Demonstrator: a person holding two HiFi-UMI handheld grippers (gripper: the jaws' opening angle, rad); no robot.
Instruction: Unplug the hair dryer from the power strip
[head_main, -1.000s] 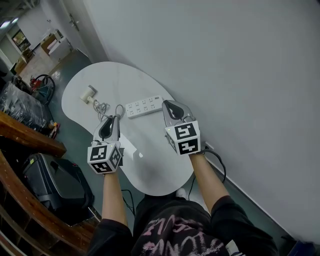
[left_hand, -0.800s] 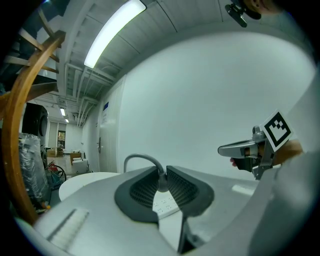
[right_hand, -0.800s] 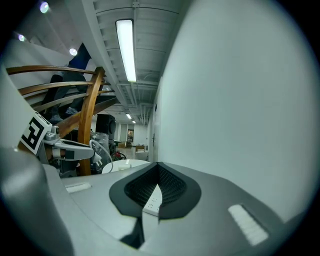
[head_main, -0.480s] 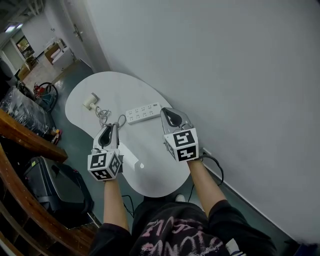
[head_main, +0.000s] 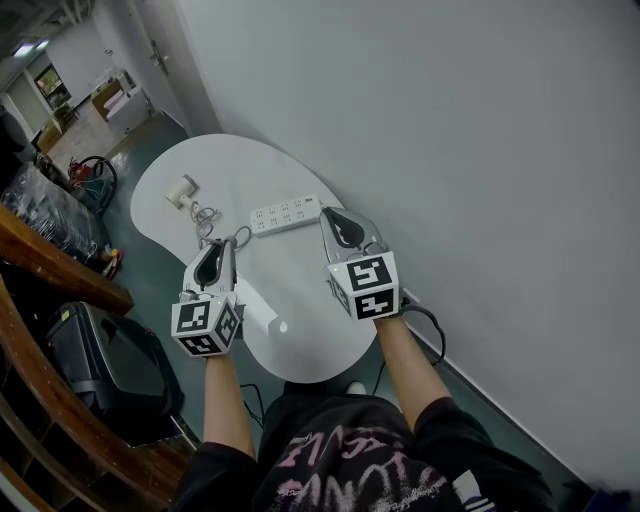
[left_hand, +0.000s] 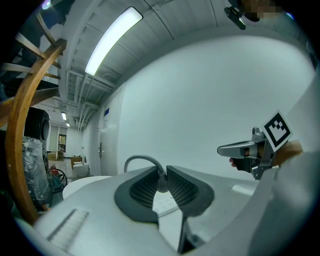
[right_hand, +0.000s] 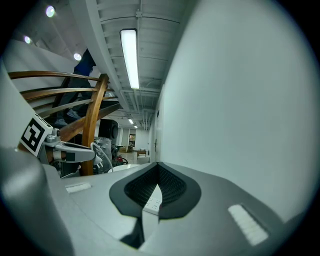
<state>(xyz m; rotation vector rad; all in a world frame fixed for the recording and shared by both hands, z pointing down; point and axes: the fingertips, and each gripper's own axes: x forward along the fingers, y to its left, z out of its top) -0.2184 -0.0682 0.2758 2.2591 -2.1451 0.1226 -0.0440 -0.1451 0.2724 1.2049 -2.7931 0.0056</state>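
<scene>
The white power strip (head_main: 285, 215) lies across the middle of the white table (head_main: 300, 330). Farther left lies the small pale hair dryer (head_main: 181, 192), and its grey cord (head_main: 207, 225) trails toward me. My left gripper (head_main: 224, 244) is shut on the end of that cord (left_hand: 142, 160), which arches out of the left gripper (left_hand: 161, 176), clear of the strip (left_hand: 165, 202). By the strip's right end, my right gripper (head_main: 324, 214) is shut with nothing in it. In the right gripper view the strip (right_hand: 151, 201) shows below the right gripper (right_hand: 158, 172).
A grey wall (head_main: 450, 150) runs along the table's right side. A wooden railing (head_main: 50, 270) and a dark case (head_main: 110, 370) stand to the left, below the table. A black cable (head_main: 430, 325) hangs off the table's near right edge.
Both grippers have risen a little and drawn back toward me. The cord end stays in the left jaws, and the right jaws stay shut and empty.
</scene>
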